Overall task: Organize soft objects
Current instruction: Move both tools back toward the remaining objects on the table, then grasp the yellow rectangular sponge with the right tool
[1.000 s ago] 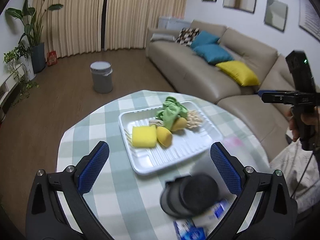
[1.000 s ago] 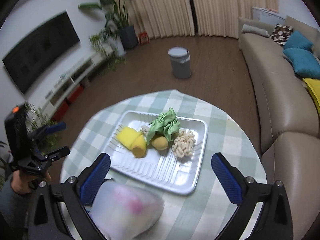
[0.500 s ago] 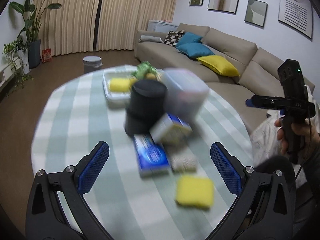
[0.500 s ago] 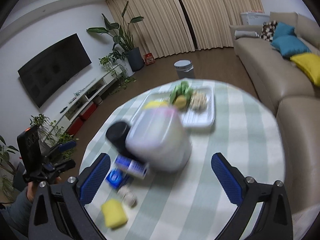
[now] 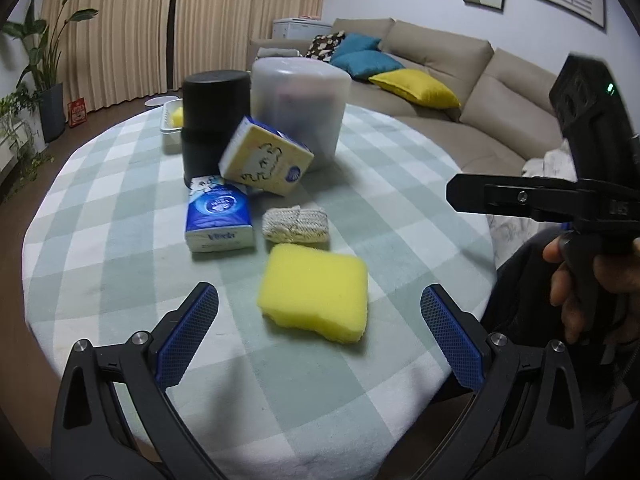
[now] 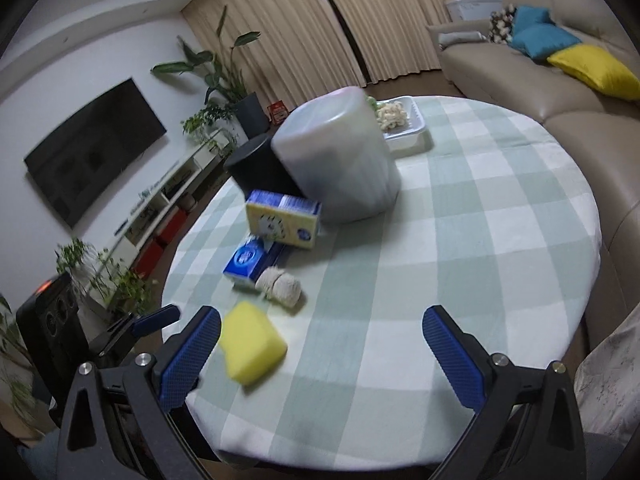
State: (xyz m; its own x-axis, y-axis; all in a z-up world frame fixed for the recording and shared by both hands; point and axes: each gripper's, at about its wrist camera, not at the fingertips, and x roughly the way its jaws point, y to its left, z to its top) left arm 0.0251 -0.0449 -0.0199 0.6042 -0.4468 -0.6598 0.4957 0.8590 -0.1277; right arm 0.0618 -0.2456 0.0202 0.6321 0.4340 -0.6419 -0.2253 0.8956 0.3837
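Now that both views have swung back from the tray (image 5: 170, 128) to the near edge, the left gripper (image 5: 320, 336) hangs wide open and empty around the sponge (image 5: 314, 296) on the tabletop (image 5: 400, 208); the right gripper (image 6: 322, 354), equally open and empty, hovers beside it, so a pick looks imminent

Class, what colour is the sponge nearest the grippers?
Yellow: the sponge shows best in the left wrist view.
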